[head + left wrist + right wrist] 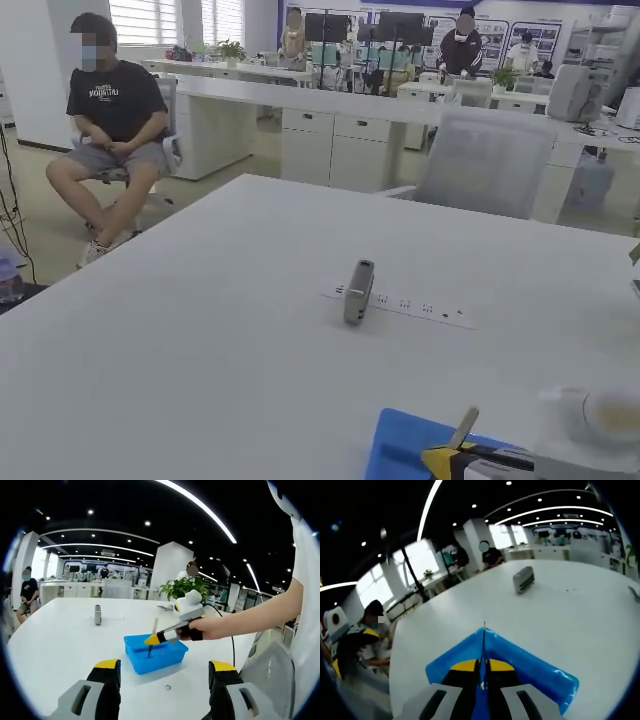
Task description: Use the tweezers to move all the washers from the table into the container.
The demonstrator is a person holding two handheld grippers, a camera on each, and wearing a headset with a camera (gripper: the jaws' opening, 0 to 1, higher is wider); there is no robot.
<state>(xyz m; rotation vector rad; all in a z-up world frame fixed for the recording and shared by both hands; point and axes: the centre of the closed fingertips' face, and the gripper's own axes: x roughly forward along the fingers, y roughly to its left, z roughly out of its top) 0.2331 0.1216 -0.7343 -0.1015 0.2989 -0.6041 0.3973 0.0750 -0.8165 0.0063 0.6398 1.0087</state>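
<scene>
- The tweezers are a thin, pale metal pair. In the left gripper view their long axis is near upright, leaning slightly right at the top. The dark tips point down inside the blue container, and the back end sticks up above the grip.
- In the right gripper view the tweezers run straight ahead along the jaws as 1 fine line, with the tips over the far corner of the blue container.
- The right gripper, held by a hand, has its yellow-tipped jaws pressed together on the tweezers.
- The left gripper has its jaws spread wide, with nothing between them.
- 1 small washer lies on the white tabletop, just near of the container.
- In the head view the tweezers slant up and right at the near edge of the tabletop.
</scene>
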